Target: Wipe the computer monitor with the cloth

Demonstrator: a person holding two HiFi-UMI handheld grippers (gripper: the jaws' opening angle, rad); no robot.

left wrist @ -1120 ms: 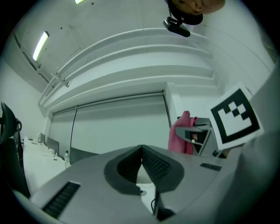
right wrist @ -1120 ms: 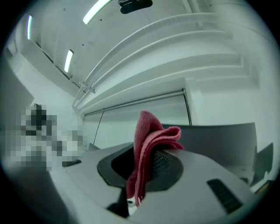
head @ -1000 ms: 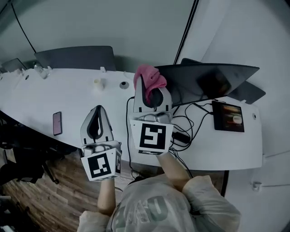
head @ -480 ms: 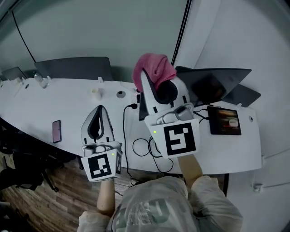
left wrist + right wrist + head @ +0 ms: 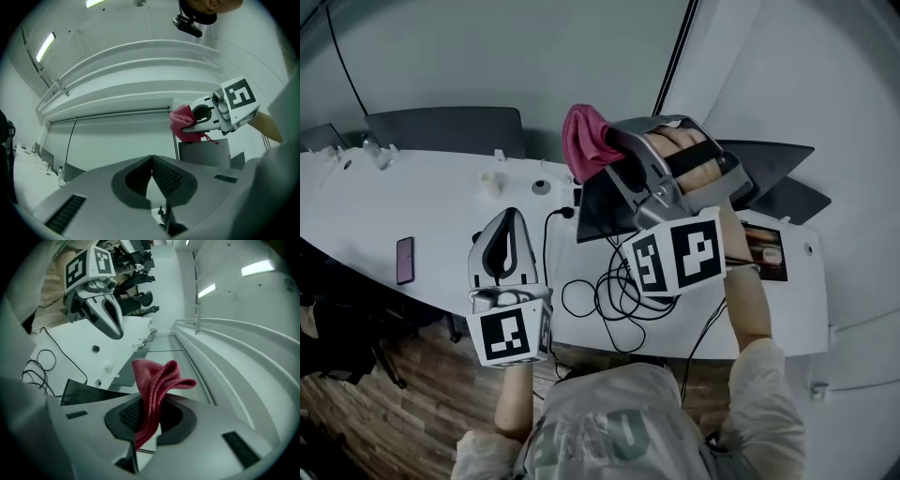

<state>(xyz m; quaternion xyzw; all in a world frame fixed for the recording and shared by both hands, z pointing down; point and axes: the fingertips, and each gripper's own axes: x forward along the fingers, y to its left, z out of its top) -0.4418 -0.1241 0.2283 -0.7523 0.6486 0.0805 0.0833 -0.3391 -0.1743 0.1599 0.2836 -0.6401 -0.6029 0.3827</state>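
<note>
Right gripper [image 5: 609, 145] now sits at upper centre of the head view, rolled onto its side with the marker cube facing lower right. A second ago it stood upright with the cube square to us. Over that second the wrist turns and climbs, and the cloth [image 5: 584, 141] goes with it.

The right gripper view shows the jaws clamped on the cloth's lower fold, with the rest standing up in loose pink ruffles above the pads. The grip looks secure; nothing has slipped out during the roll.

The monitor [image 5: 596, 212] is the dark tilted panel at centre right of the head view, behind and below the right gripper. The cloth is at the panel's upper-left corner. We cannot tell whether fabric touches the screen; in the right gripper view the dark panel lies at lower left, below the cloth.

Left gripper [image 5: 508, 217] has barely moved, hanging at lower left over the near edge of the white desk [image 5: 422, 202]. Its own view shows the pads pressed together with nothing between them.

Cables [image 5: 609, 291] loop on the desk below the monitor; a phone [image 5: 404, 260] lies far left.

We judge the roll as lining the cloth up with the screen face — approach nearly done, wiping stroke not yet under way.
</note>
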